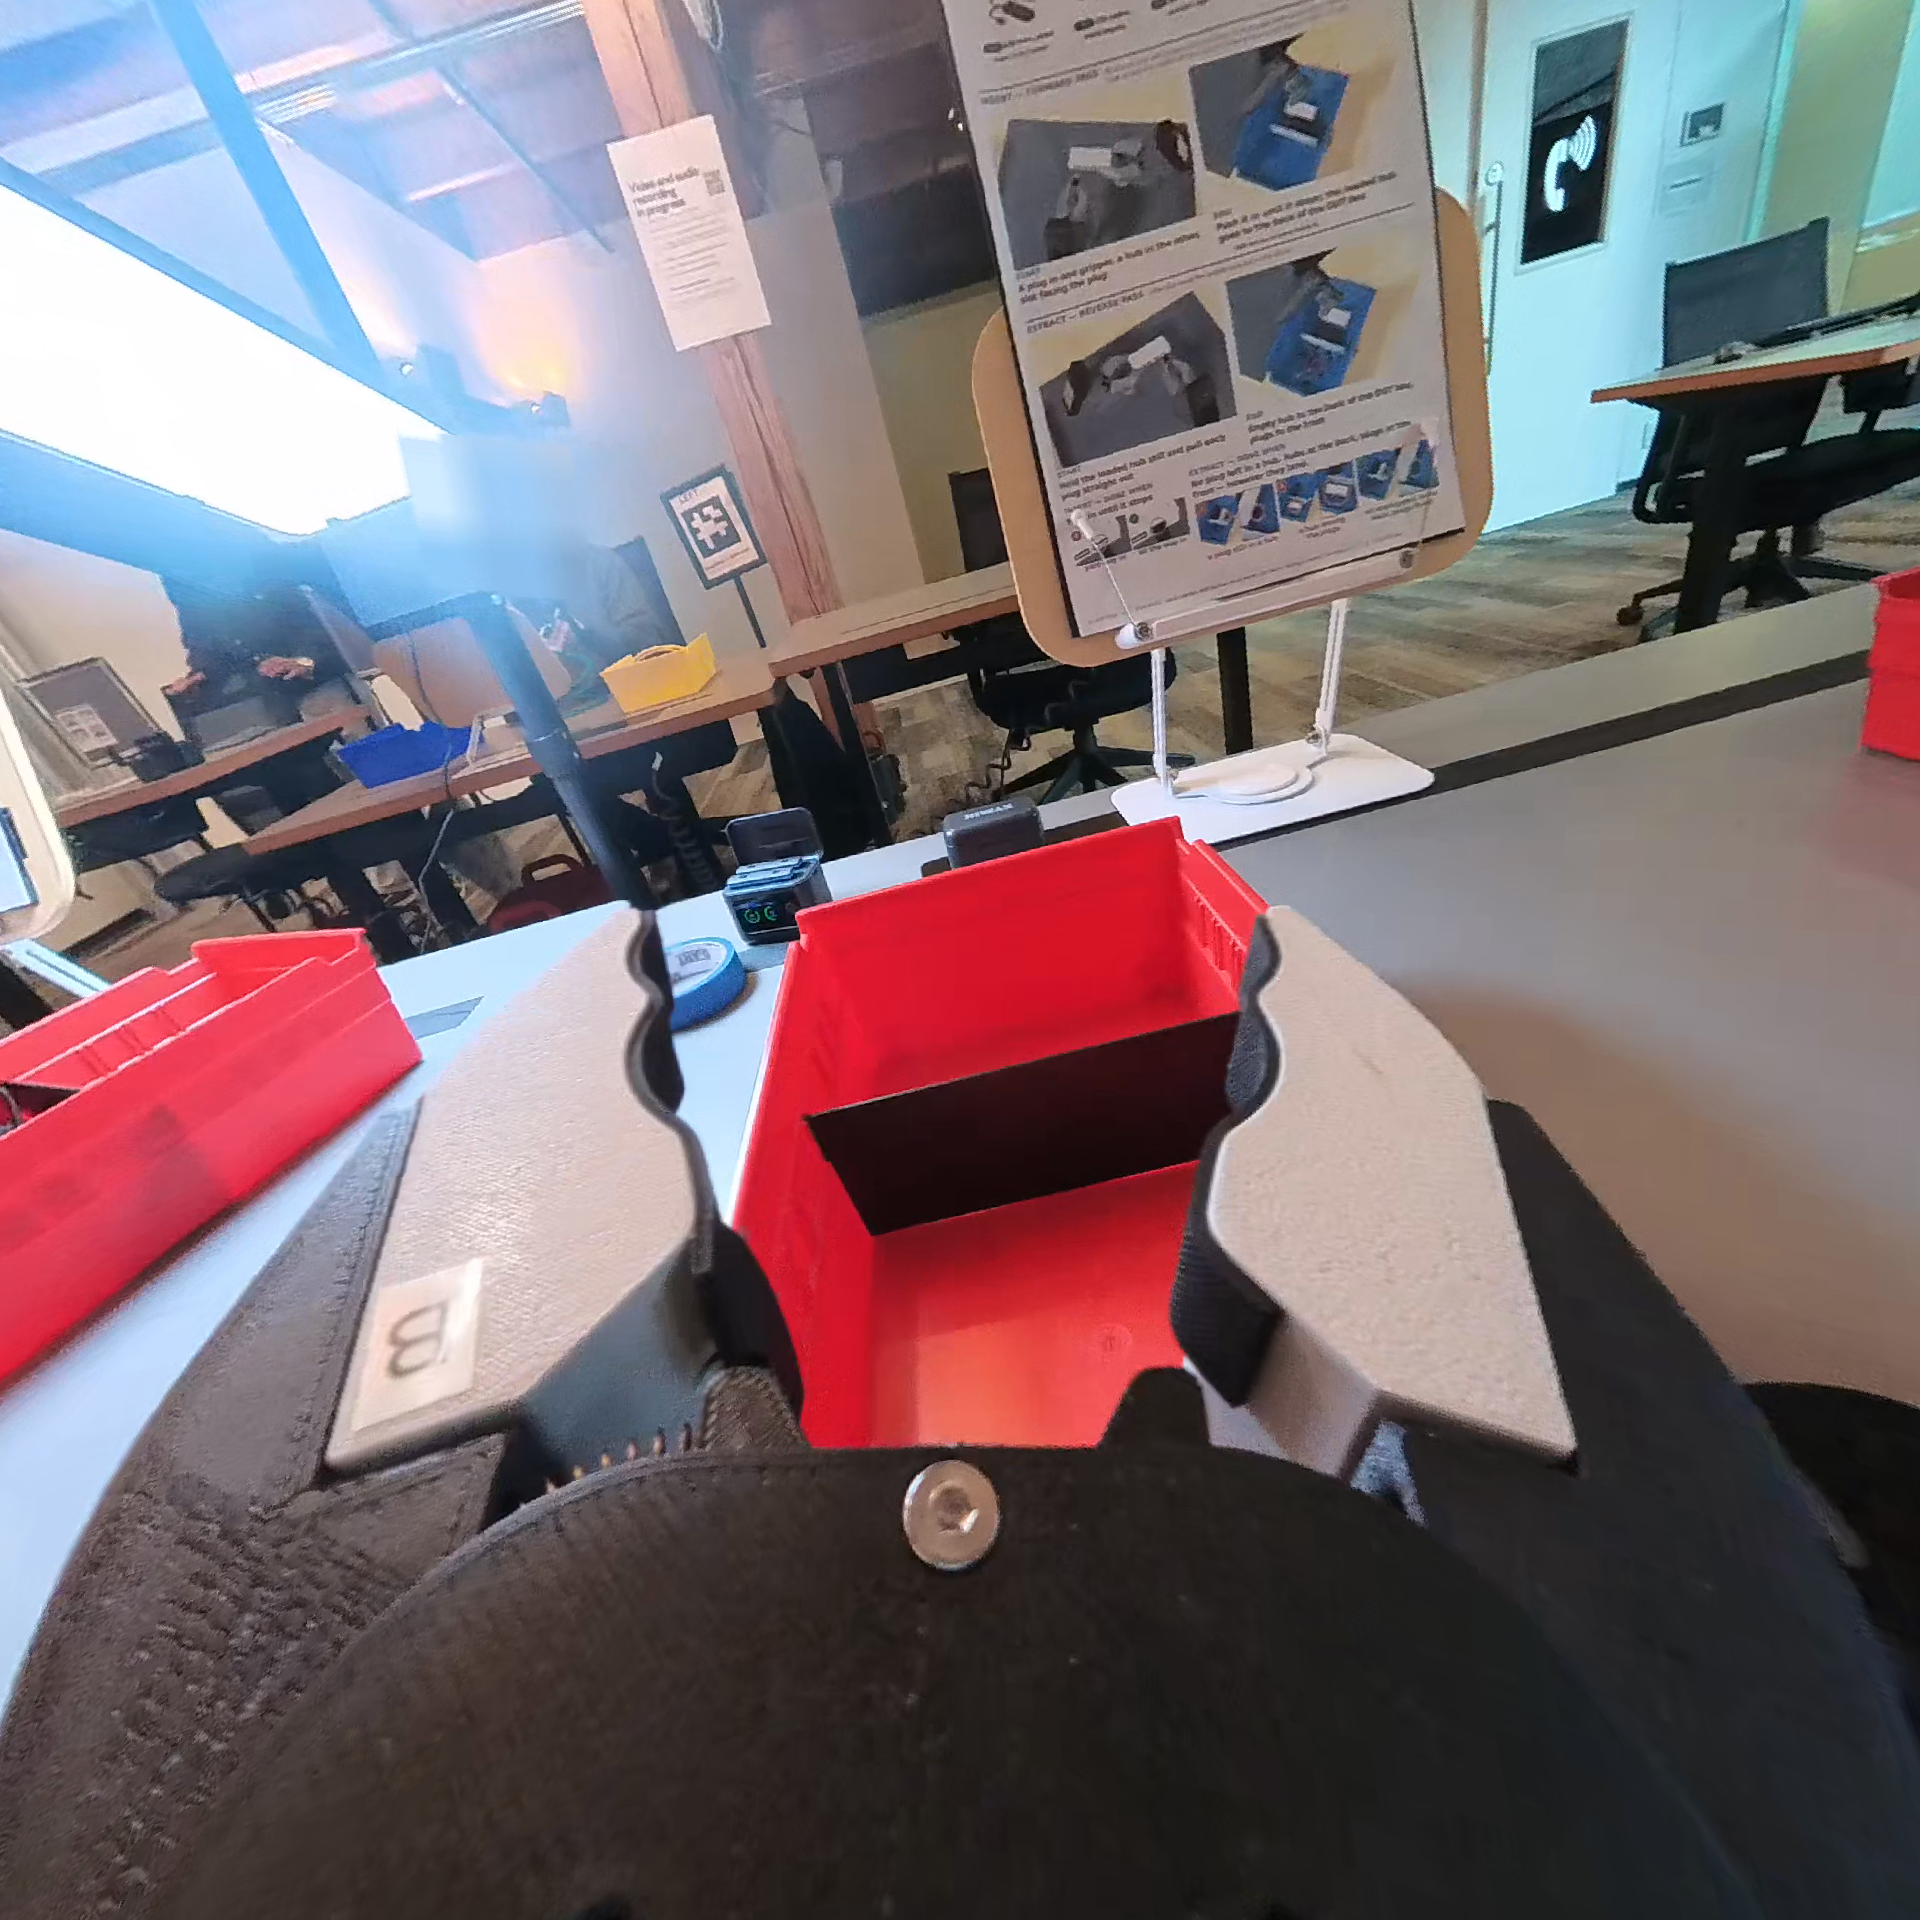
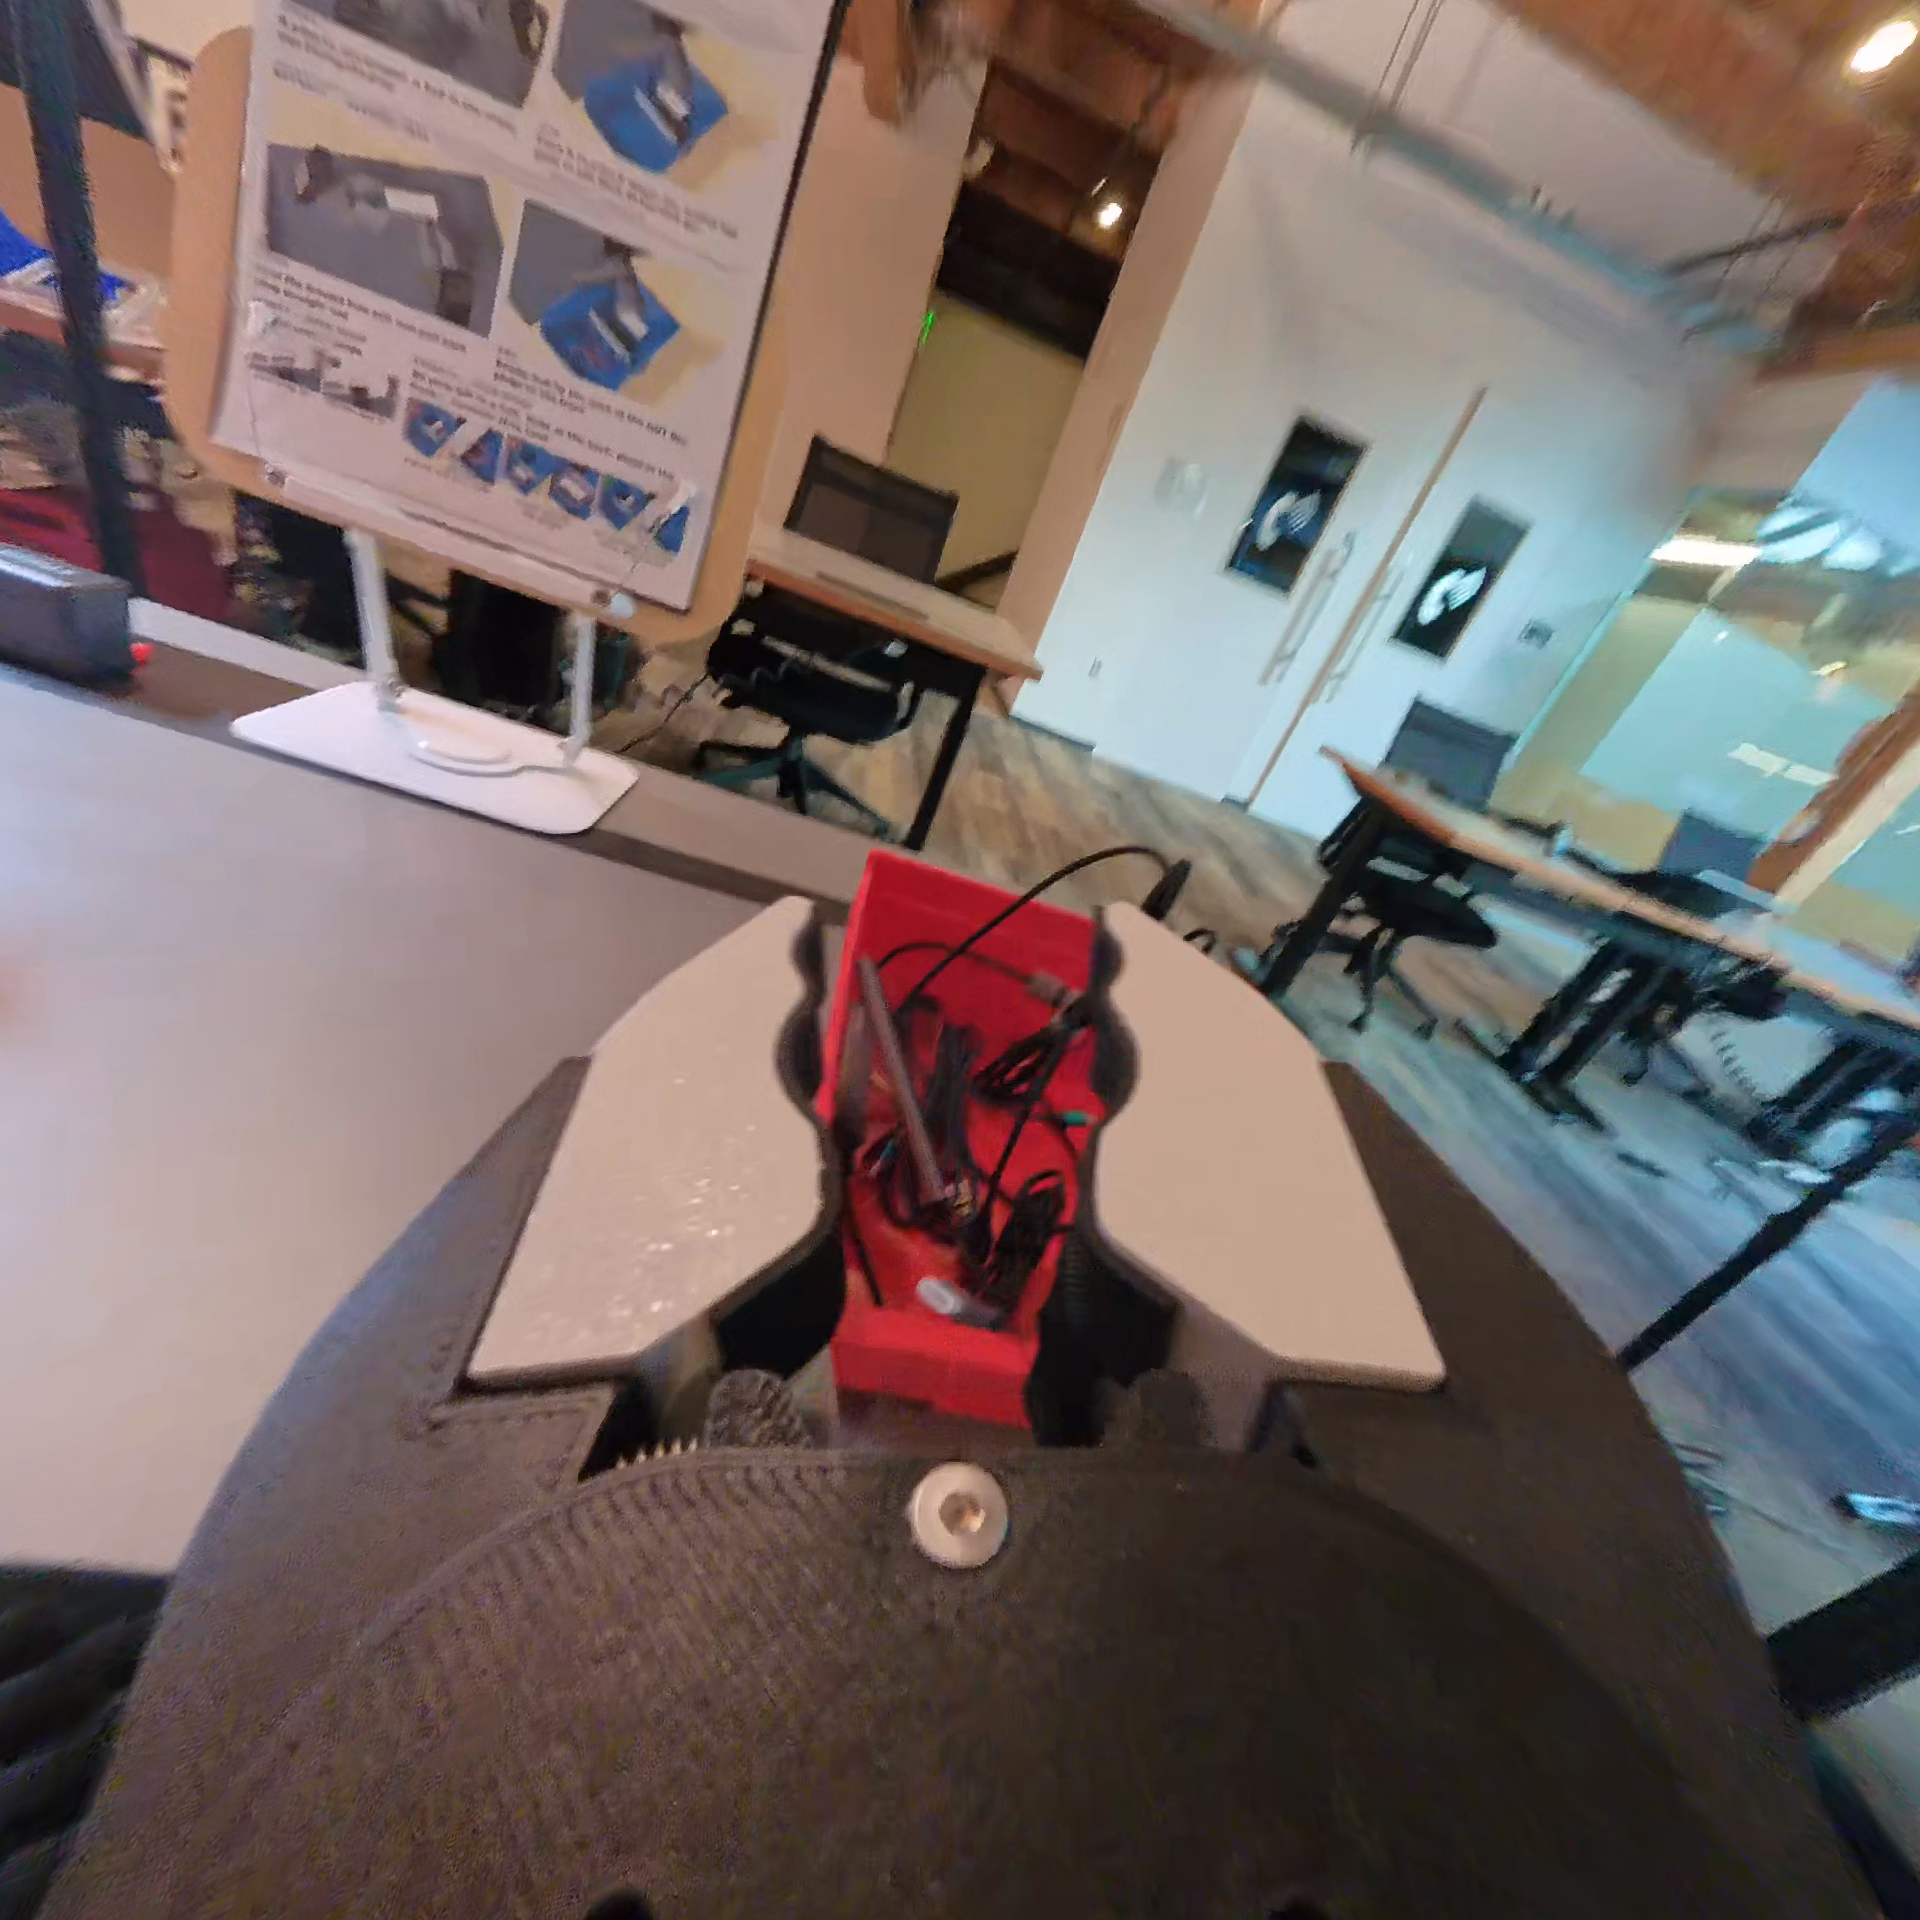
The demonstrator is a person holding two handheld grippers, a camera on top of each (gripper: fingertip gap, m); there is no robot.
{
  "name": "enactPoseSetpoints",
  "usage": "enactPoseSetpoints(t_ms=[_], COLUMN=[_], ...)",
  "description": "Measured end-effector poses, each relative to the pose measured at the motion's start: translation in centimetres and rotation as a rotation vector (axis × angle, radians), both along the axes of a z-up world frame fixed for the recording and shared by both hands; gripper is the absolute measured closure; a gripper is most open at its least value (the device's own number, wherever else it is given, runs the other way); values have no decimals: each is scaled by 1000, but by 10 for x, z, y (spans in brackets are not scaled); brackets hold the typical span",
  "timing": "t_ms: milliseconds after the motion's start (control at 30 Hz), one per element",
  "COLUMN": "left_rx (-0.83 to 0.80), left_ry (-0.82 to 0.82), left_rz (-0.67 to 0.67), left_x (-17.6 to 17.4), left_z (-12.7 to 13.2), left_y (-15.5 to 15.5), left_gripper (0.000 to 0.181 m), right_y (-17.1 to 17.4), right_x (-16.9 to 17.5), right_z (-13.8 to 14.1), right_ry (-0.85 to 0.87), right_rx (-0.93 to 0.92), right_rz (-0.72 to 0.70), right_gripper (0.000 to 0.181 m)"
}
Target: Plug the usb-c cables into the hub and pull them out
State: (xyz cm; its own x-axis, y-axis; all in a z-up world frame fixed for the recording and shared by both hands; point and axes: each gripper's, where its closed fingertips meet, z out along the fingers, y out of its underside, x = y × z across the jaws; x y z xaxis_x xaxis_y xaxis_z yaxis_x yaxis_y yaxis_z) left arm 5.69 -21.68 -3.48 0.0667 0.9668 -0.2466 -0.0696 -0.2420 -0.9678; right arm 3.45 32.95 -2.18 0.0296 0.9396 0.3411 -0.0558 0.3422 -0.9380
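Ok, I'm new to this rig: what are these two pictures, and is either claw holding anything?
Each picture comes from a camera on a hand-held two-finger gripper, looking forward along its fingers. The left gripper is open over a red bin with a black divider; both compartments look empty. The right gripper is open too, pointing at another red bin holding tangled black cables and what looks like a slim grey hub. Neither holds anything. An instruction sheet on a white stand is behind, on the grey table.
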Motion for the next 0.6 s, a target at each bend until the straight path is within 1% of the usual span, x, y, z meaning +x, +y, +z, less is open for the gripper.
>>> enactPoseSetpoints(t_ms=[67, 133, 167, 200, 233, 300, 333, 367, 500, 600], left_rx=[19, 33, 25, -4, -13, 49, 64, 70, 63, 53], left_ry=[7, -5, -10, -12, -6, 21, 27, 21, -18, -24], left_rz=[-7, -32, -41, -30, -44, -63, -61, -62, -66, -79], left_x=[0, 0, 1, 4, 7, 10, 11, 10, 8, 7], left_z=[1, -1, -3, -3, -2, 6, 7, 6, -2, -3], left_y=[1, 3, 3, 0, 1, 1, -1, -2, -1, 2], left_gripper=[72, 71, 75, 124, 180, 181, 181, 181, 168, 167], right_y=[5, 5, 5, 6, 7, 6, 4, 0, -15, -31], right_x=[0, -1, -2, -2, -3, -5, -7, -10, -21, -32], right_z=[5, 5, 5, 6, 6, 5, 1, -5, -31, -56], right_ry=[52, 62, 69, 80, 92, 86, 60, 28, -129, -244], right_rx=[22, -11, -41, -67, -94, -154, -182, -204, -278, -327], right_rz=[-52, -48, -38, -35, -37, -25, -9, 11, 76, 130], right_gripper=[106, 86, 79, 74, 75, 77, 81, 80, 82, 90])
